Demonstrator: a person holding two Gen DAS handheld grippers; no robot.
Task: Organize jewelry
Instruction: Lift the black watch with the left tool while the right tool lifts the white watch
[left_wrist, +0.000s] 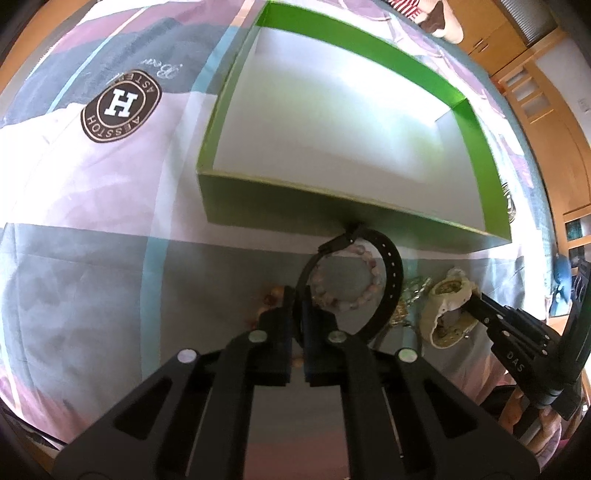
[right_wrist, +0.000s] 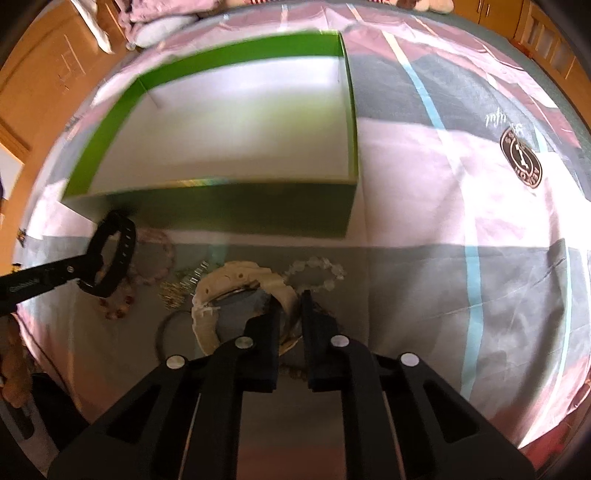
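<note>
An open green box (left_wrist: 277, 206) (right_wrist: 240, 210) with a bare white inside lies on the bedsheet. My left gripper (left_wrist: 296, 295) (right_wrist: 88, 271) is shut on a black watch strap (left_wrist: 391, 273) (right_wrist: 123, 243), holding its loop just in front of the box wall. Under it lies a pink bead bracelet (left_wrist: 347, 291) (right_wrist: 157, 258). My right gripper (right_wrist: 290, 300) (left_wrist: 471, 300) is shut on the band of a cream watch (right_wrist: 221, 284) (left_wrist: 448, 306). A clear bead bracelet (right_wrist: 317, 271), a gold chain (right_wrist: 181, 284) and a brown bead bracelet (right_wrist: 114, 312) lie nearby.
The patchwork bedsheet carries a round brown logo (left_wrist: 120, 107) (right_wrist: 521, 158). A thin dark ring (right_wrist: 164, 332) lies near the cream watch. Wooden cabinets (left_wrist: 532, 85) stand beyond the bed. A person's hand (right_wrist: 14, 373) holds the left gripper.
</note>
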